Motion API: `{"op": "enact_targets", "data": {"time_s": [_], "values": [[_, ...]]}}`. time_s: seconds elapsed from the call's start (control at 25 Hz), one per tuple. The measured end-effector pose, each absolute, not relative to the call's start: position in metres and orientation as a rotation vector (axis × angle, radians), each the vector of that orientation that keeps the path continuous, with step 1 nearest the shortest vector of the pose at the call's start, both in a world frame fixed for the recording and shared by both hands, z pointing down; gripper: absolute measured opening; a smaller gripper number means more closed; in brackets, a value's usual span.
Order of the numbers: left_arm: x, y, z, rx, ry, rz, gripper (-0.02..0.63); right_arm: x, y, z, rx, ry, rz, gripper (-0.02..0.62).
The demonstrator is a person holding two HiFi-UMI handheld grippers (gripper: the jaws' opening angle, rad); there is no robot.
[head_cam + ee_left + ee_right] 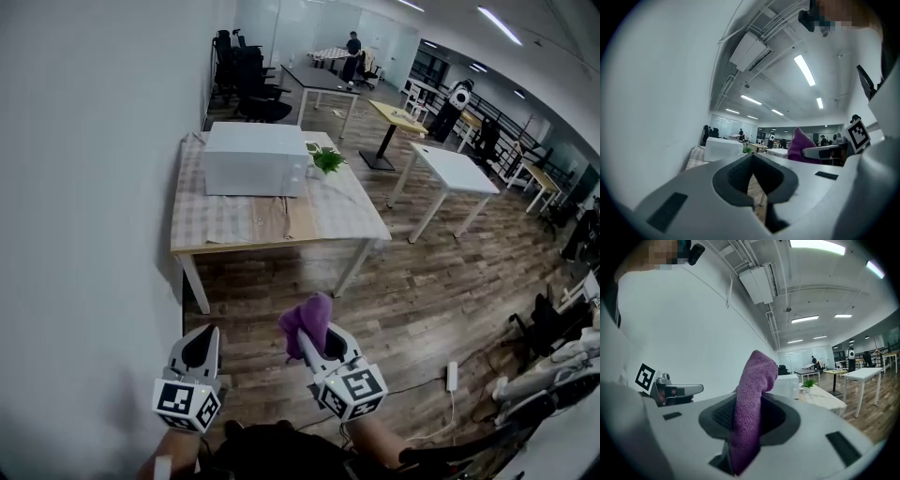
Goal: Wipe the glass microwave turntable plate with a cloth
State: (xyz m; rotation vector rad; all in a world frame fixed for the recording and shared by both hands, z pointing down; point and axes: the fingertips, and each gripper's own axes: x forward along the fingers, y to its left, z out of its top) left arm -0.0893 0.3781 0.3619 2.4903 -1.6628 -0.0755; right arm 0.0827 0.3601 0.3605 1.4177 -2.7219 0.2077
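A white microwave (255, 158) stands shut on a wooden table (272, 225) ahead, well away from both grippers; it also shows small in the left gripper view as the microwave (723, 149). No glass plate is visible. My right gripper (311, 339) is shut on a purple cloth (309, 322), which sticks up between the jaws as the cloth (751, 404). My left gripper (200, 349) is shut with nothing in it, its jaws meeting at a point (753, 159). Both are held low near my body, over the wood floor.
A small green plant (327, 160) sits beside the microwave. A white wall (84, 187) runs along the left. White and yellow desks (450, 169), black chairs (246, 80) and people stand further back. A power strip (451, 376) with cable lies on the floor at right.
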Motion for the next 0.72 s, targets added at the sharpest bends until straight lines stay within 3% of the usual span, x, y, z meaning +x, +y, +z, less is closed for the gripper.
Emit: {"op": "enact_targets", "data": {"time_s": [0.72], "values": [[-0.134,0.365,0.370,2.508,-1.545,-0.169,0.003,0.034,0.356,0.378,1.455,-2.695,0.246,0.127]]}}
